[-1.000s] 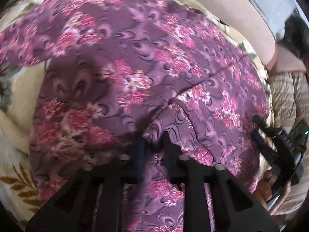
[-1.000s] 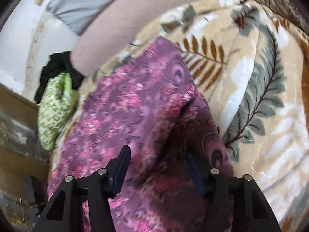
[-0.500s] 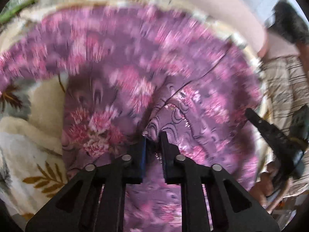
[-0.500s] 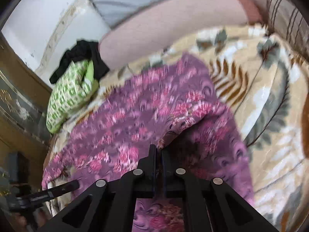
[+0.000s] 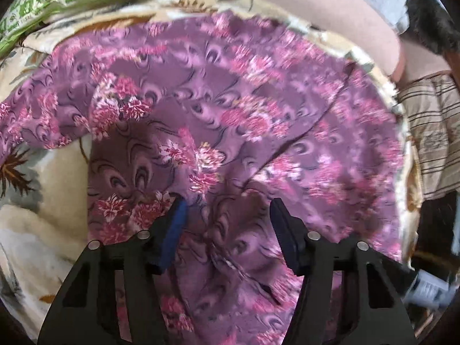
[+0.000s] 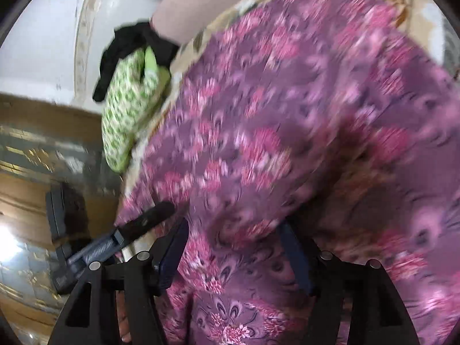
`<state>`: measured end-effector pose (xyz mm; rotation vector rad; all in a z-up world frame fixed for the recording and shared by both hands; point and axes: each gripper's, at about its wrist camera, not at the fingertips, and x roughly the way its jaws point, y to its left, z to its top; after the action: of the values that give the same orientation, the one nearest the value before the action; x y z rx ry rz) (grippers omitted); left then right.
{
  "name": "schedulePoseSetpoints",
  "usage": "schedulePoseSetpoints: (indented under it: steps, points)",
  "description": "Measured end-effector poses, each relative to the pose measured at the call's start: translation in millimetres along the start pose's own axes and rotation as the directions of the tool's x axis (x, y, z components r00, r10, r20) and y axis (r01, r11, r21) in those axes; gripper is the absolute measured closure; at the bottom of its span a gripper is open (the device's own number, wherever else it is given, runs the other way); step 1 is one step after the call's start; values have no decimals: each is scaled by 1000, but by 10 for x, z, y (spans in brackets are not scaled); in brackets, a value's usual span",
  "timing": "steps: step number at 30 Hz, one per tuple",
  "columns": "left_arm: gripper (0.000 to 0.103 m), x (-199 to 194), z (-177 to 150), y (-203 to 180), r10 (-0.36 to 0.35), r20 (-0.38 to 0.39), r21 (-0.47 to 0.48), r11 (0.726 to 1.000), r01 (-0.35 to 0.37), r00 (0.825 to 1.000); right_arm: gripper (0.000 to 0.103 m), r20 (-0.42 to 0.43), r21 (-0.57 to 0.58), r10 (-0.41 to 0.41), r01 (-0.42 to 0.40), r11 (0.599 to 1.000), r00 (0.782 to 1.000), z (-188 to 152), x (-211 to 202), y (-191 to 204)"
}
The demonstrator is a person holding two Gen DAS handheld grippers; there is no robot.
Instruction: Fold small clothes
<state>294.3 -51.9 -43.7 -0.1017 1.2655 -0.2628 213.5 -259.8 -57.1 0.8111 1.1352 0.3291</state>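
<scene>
Daylight, but blurry pictures

Both views are round and bent at the edges, with black corners. The purple flowered cloth (image 5: pixel 230 109) is smeared on its right side and sharper in the middle. The right wrist view is blurry nearly everywhere. A bright white glare (image 6: pixel 11 238) shines at its left edge.

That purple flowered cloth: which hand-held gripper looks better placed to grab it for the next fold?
Probably the left hand-held gripper. It stands open over a raised ridge of the purple flowered cloth in a fairly sharp view. The right hand-held gripper is open too, but its view is badly blurred.
</scene>
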Motion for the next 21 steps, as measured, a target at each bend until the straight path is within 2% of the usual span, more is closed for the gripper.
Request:
schedulePoseSetpoints:
  steps: [2,3,4,5,6,9,10,11,13,15,16,18,19,21]
  points:
    - [45,77,14,41,0,-9,-25,1000,0,1000,40,22,-35,-33,34,999,999,-27,31,72]
    - [47,88,23,74,-11,-5,-43,999,11,1000,47,30,-50,-37,39,998,999,-27,35,108]
    - [56,80,31,108,-25,4,-62,998,25,1000,59,32,-62,-35,37,997,999,-27,50,139]
    - [72,61,27,117,-27,6,-67,997,28,1000,66,28,-68,-35,37,997,999,-27,76,158]
    - [75,41,29,115,-38,1,-62,997,38,999,73,21,-72,-43,44,996,999,-32,112,168]
    - [76,-35,16,93,-76,-14,-43,996,75,997,83,25,-97,-79,81,992,997,-59,169,200]
    - [76,-42,17,103,-91,-20,-45,995,90,996,83,29,-103,-78,81,991,997,-63,156,211]
    - [76,-49,12,133,-102,-33,-53,994,100,994,83,27,-102,-59,61,993,998,-70,139,226]
    - [76,-75,-3,186,-73,-71,-69,995,68,995,82,8,-78,-10,11,997,1000,-67,102,191]
    - [76,-246,-10,214,-97,-33,-48,994,95,995,82,-10,-60,25,-26,998,1000,-92,103,157]
    - [73,-333,11,207,-108,5,-37,993,109,994,79,-16,-56,26,-27,998,1000,-104,122,154]
    - [53,-483,37,190,-140,89,-33,989,144,986,72,-40,-42,22,-24,999,999,-121,186,152]
    - [40,-487,49,155,-165,110,-31,985,169,980,67,-45,-36,31,-33,999,998,-122,205,157]
    - [39,-339,90,20,-187,78,8,982,187,979,65,-37,-25,40,-41,999,998,-154,193,148]
